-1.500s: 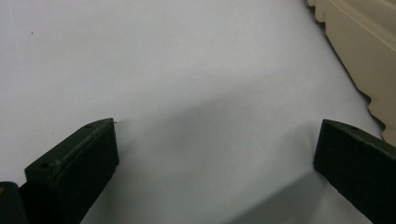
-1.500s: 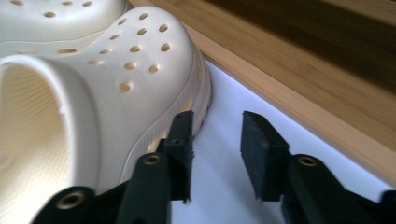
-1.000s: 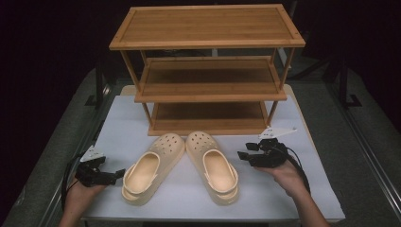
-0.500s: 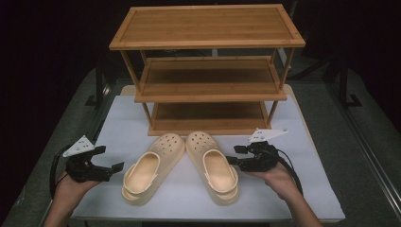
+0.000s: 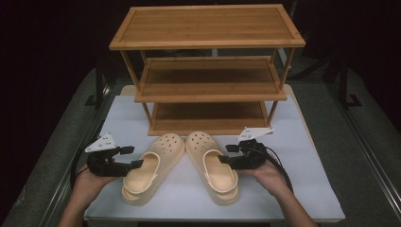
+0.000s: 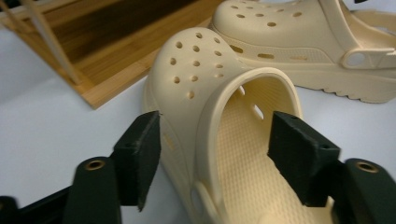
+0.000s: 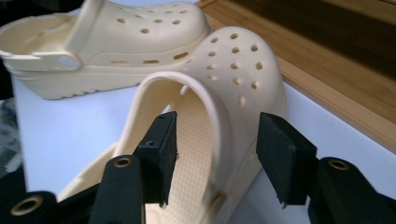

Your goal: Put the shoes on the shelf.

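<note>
Grasp step: both grippers set over the clogs' side walls, not yet clamped.

L gripper jaws wide apart, straddling the outer wall of the left clog w/ one pad outside, one over the footbed; nothing gripped. R gripper same on the right clog, jaws apart, gap both sides of the wall, holding nothing. Both clogs lie on the white mat just in front of the shoe rack, toes toward its bottom shelf, side by side. Next, prob: close each pair of jaws on its wall, lift, then slide toe-first onto a shelf w/o clipping the rack's posts. Count: 2 clogs, 2 grippers, 1 rack w/ 3 shelves, 1 mat.
</note>
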Demonstrator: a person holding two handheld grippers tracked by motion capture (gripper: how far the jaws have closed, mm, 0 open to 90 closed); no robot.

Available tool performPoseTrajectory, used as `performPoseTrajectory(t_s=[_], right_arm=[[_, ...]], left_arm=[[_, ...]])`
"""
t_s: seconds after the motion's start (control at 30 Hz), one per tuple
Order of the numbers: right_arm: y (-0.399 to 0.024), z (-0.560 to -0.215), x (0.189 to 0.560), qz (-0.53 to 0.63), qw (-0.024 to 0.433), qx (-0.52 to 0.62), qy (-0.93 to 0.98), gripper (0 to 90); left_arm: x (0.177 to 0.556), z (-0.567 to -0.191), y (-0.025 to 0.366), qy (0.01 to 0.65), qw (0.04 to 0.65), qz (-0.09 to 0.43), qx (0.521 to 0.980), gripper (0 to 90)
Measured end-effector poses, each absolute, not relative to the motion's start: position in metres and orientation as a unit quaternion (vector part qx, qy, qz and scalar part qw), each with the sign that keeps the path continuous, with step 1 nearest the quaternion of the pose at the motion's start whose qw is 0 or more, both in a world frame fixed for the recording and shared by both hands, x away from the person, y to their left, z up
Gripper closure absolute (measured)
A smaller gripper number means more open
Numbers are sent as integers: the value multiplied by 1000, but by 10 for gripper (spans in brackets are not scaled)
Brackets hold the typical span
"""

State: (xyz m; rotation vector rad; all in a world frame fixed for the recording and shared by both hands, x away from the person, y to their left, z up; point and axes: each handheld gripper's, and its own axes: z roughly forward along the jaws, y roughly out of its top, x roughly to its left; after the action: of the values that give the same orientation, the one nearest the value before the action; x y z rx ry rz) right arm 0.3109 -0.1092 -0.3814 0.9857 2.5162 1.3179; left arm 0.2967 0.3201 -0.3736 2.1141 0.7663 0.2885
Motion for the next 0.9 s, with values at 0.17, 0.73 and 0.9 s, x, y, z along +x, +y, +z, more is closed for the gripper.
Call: performPoseTrajectory(t_s=[0.17,0.73,0.9], right_arm=[[-104,-388,316,430,66,325,840,500],[-103,-403,320,419,70,331,843,652],[-104,-403,318,422,75,329,842,680]], left_arm=[[304,-381,312,302,414,108,852,459],[310,-393,313,314,394,114,856,679],[310,-393,313,323,391,110,855,699]])
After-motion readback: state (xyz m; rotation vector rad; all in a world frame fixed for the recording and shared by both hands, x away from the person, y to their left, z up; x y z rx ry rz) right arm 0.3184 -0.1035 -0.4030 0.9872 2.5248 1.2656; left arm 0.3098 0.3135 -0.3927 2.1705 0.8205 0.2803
